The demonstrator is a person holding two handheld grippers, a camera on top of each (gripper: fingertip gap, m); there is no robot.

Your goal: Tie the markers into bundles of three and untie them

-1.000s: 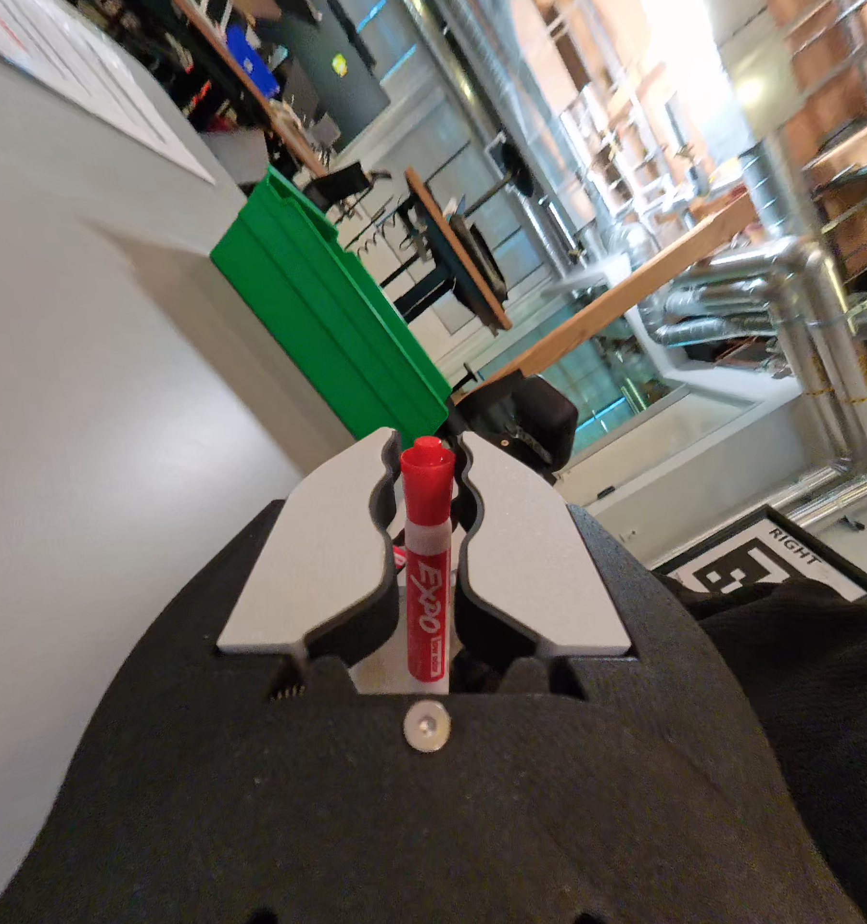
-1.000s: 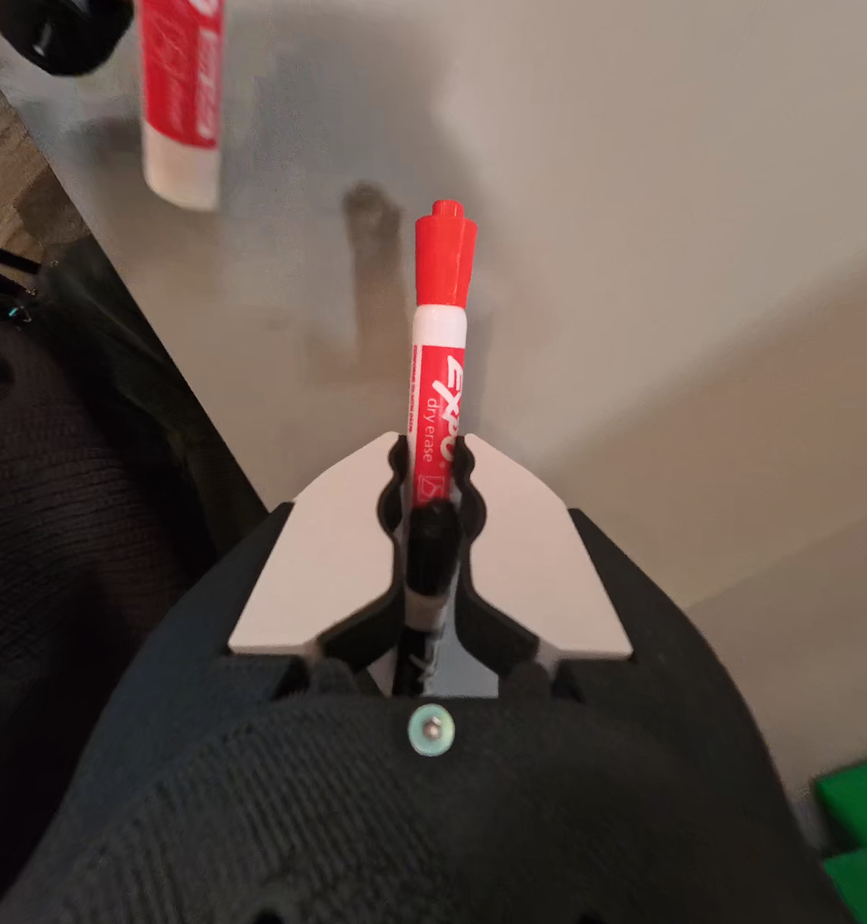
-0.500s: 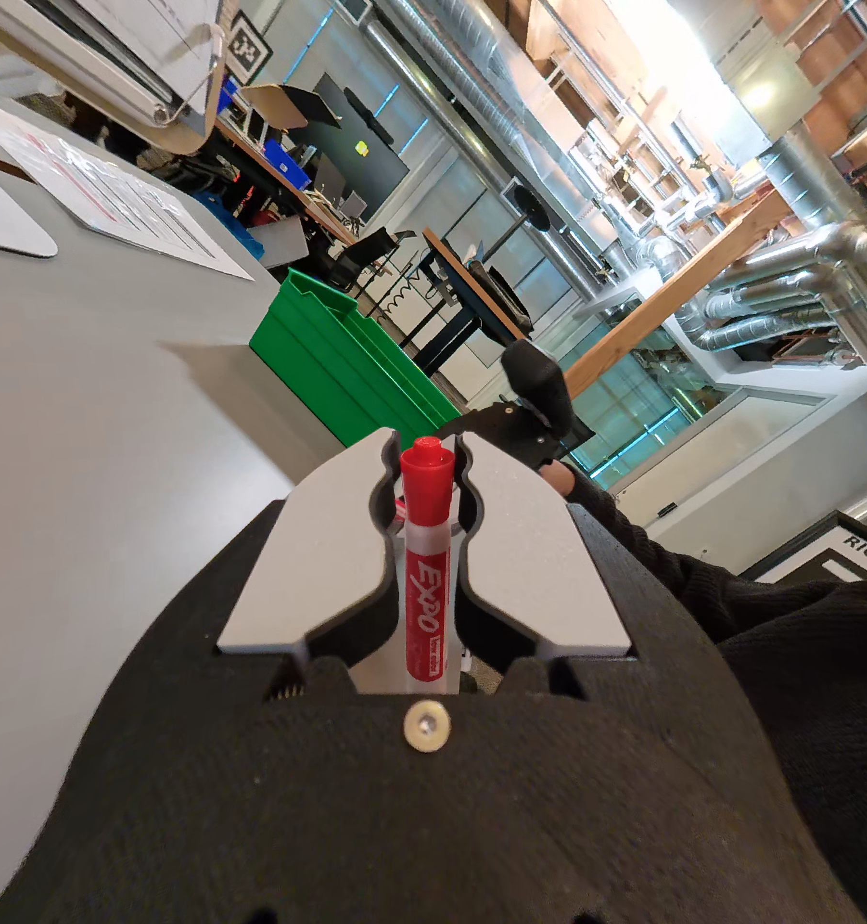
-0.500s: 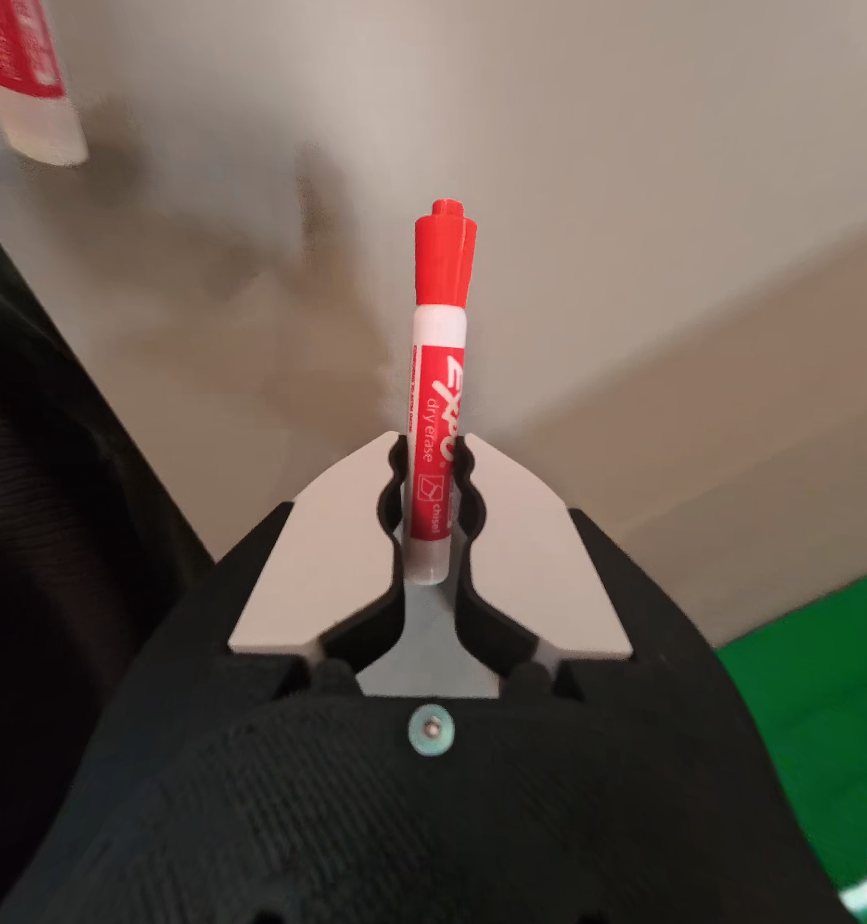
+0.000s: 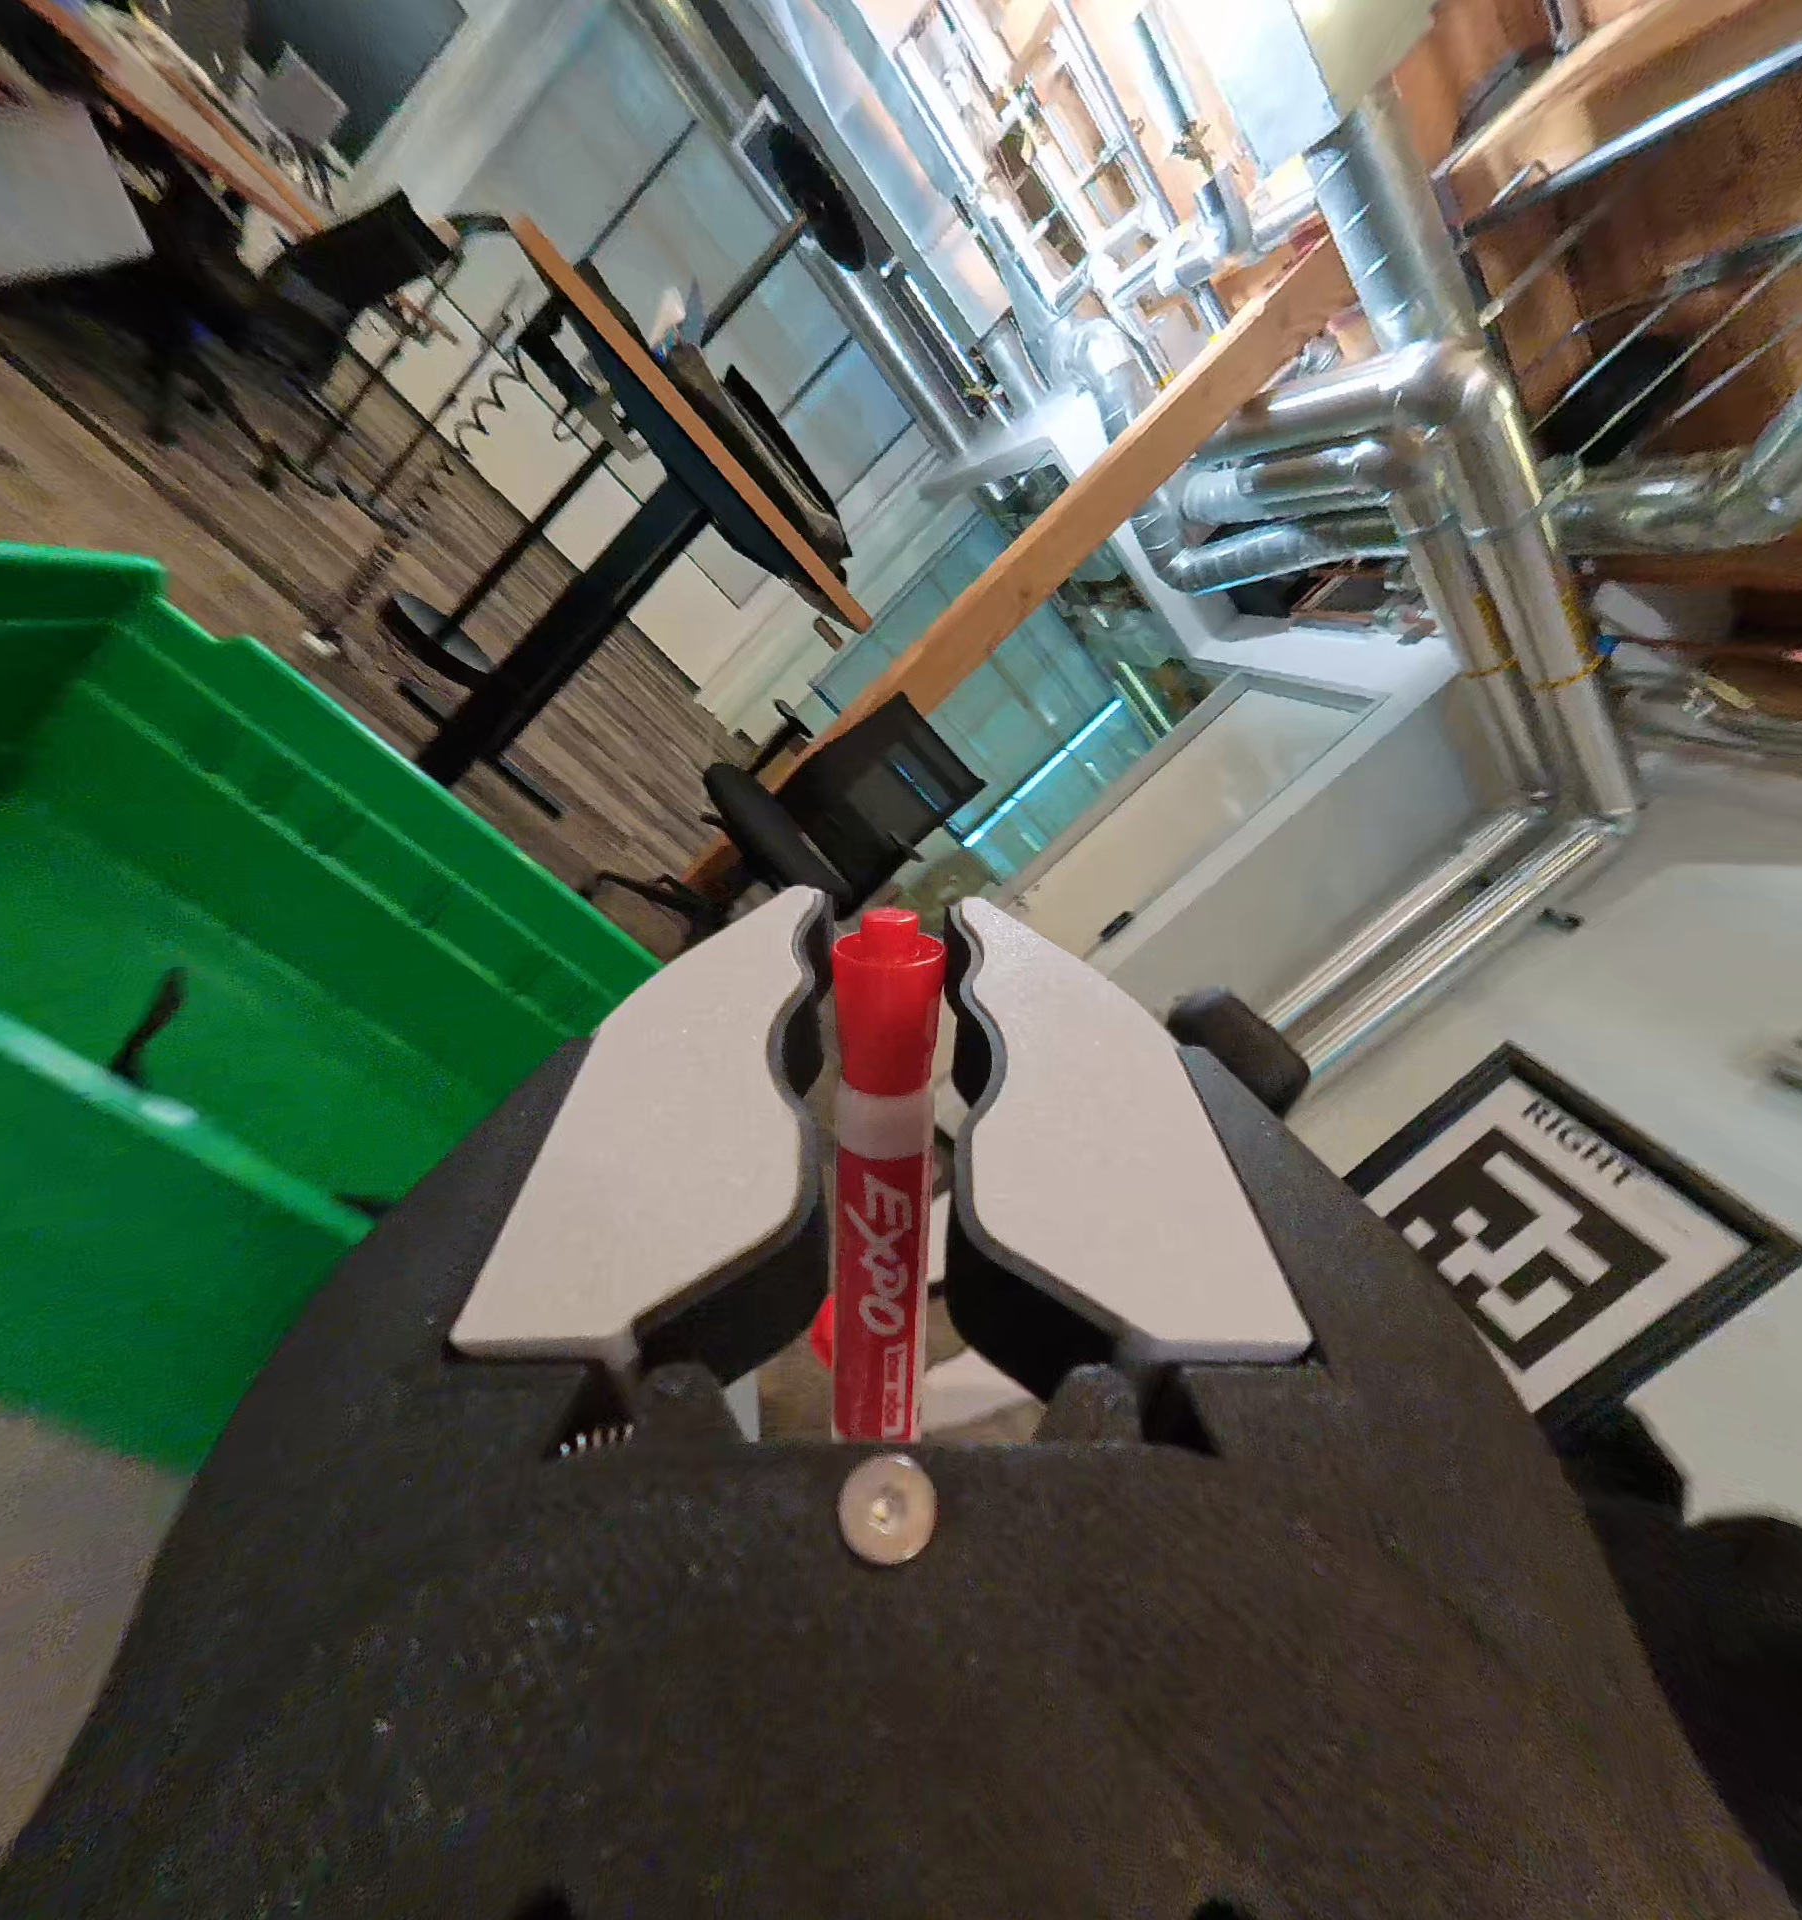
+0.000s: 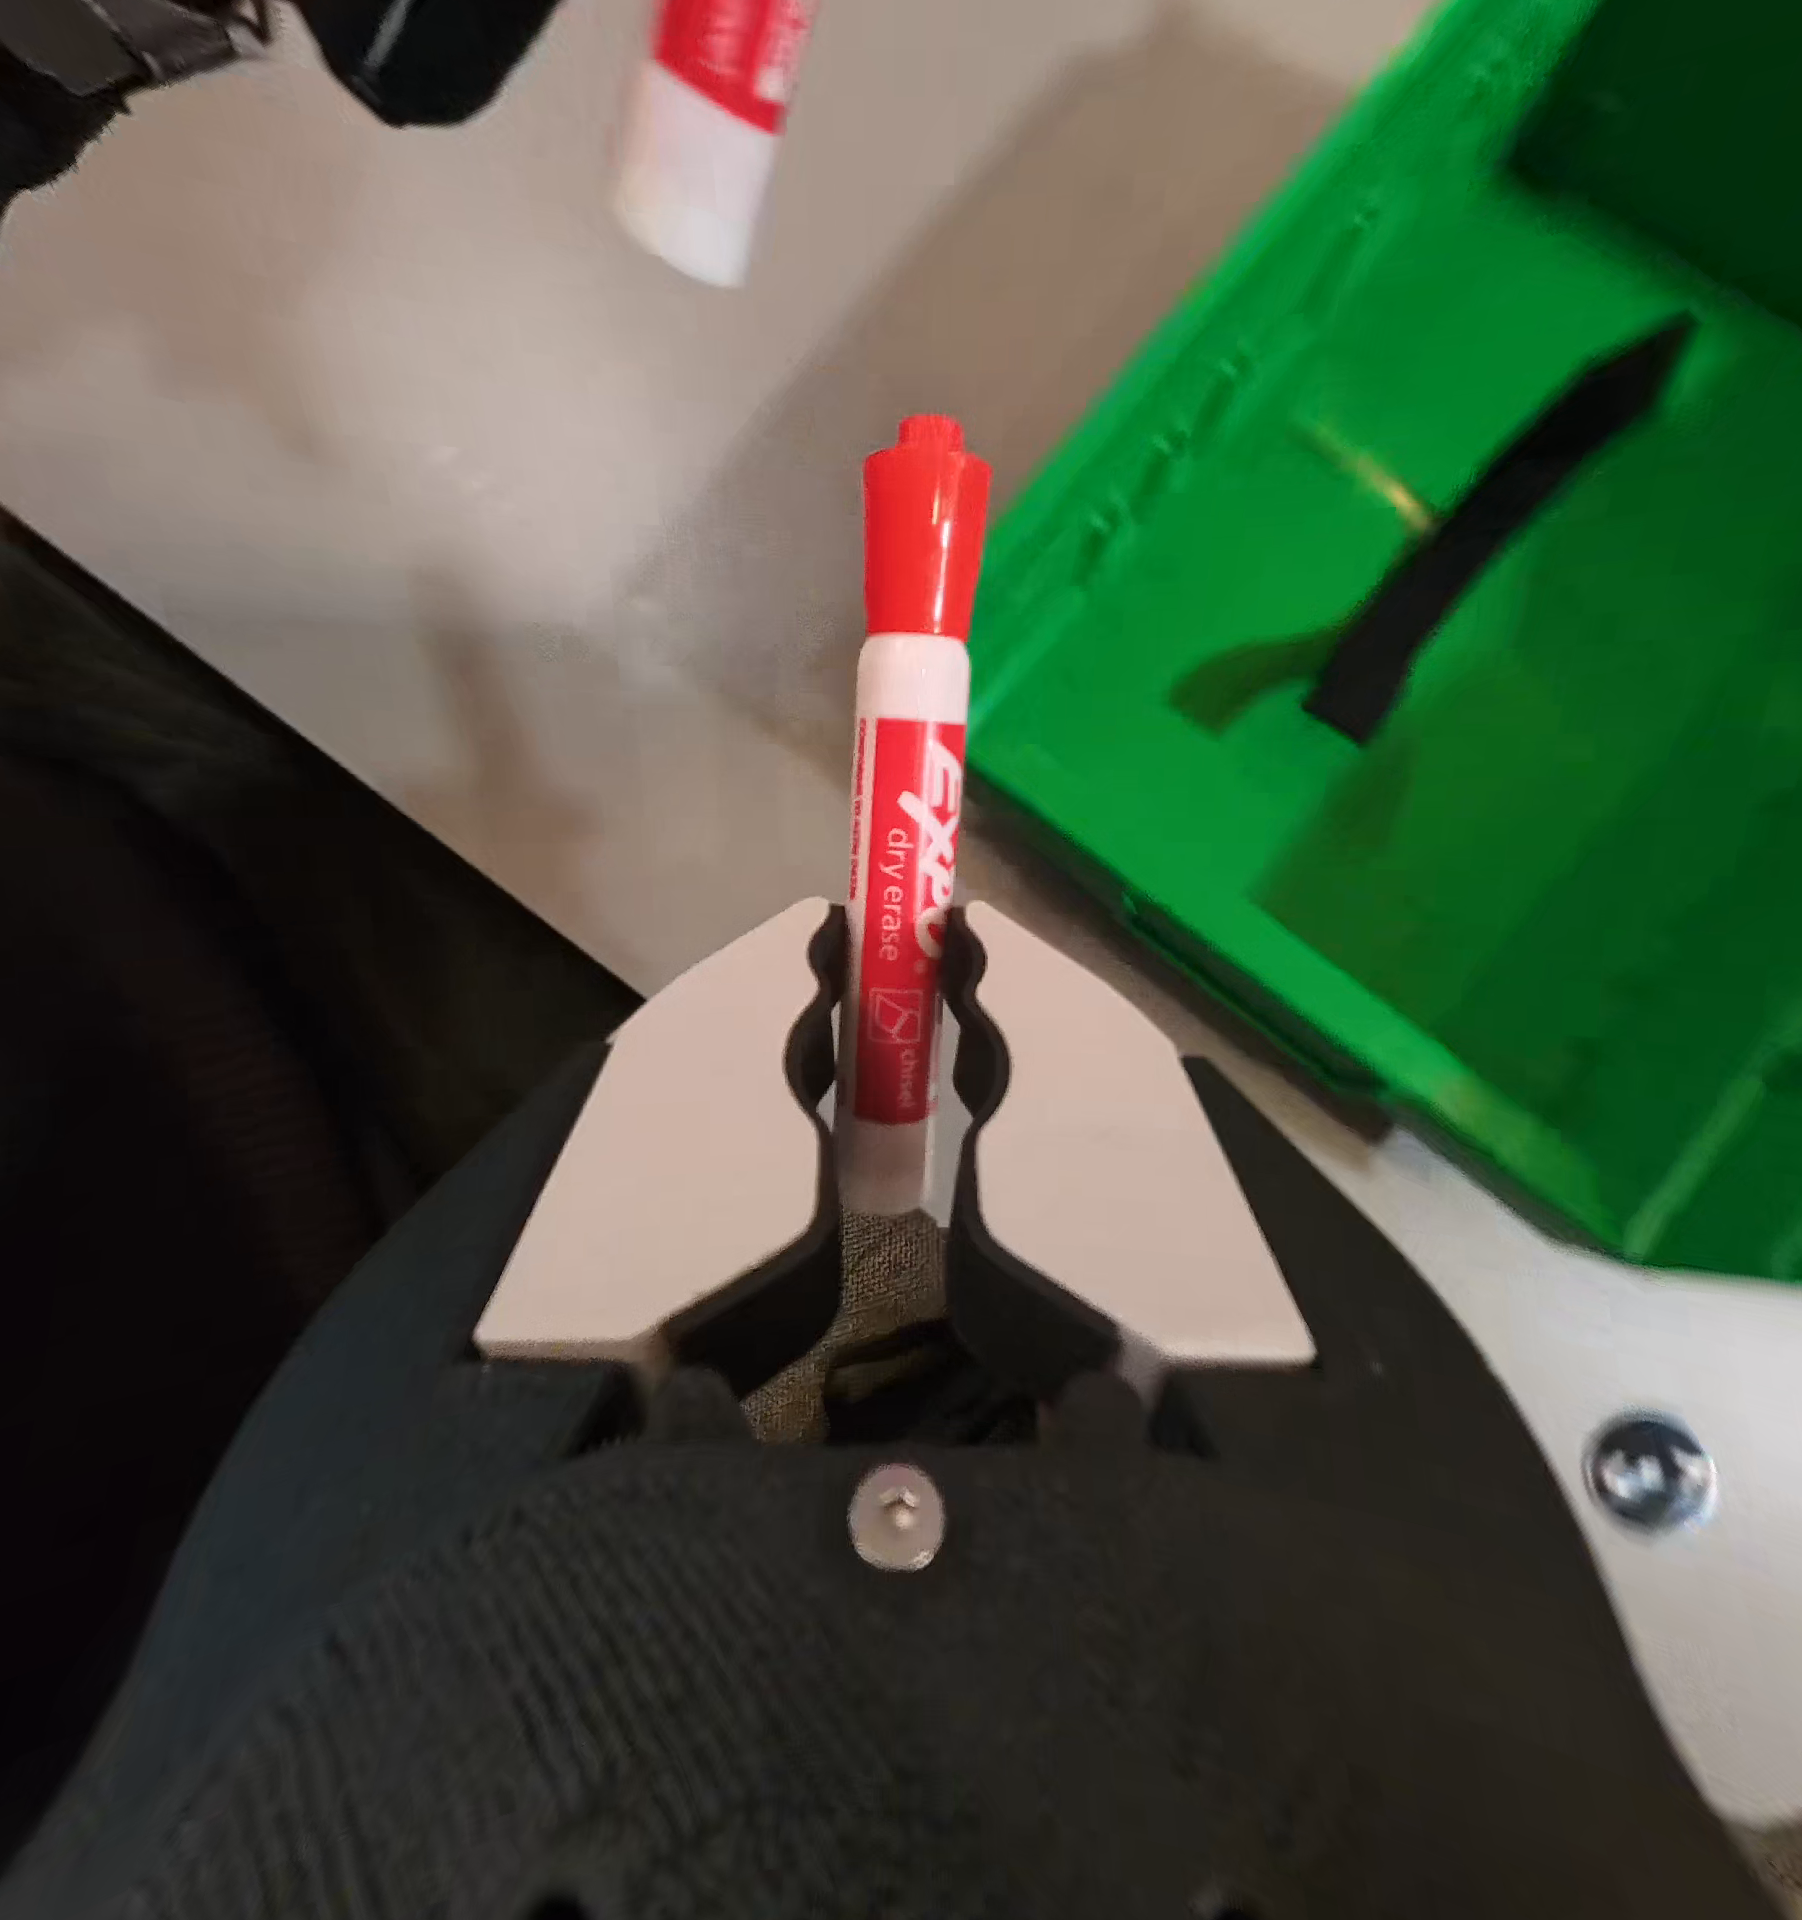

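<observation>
Gripping a red marker [image 5: 881, 1174] in our left tongs [image 5: 886, 997] and a second red marker [image 6: 912, 790] in our right tongs [image 6: 902, 977], both clamped tight, we hover by the green bin [image 6: 1448, 779], just right of the right tongs. Best practice here: keep each grip firm and level.

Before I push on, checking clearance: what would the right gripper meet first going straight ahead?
Probably the grey tabletop: the right gripper, shut on a red-capped marker, points there, left of the green plastic bin. Depth is unclear.
</observation>
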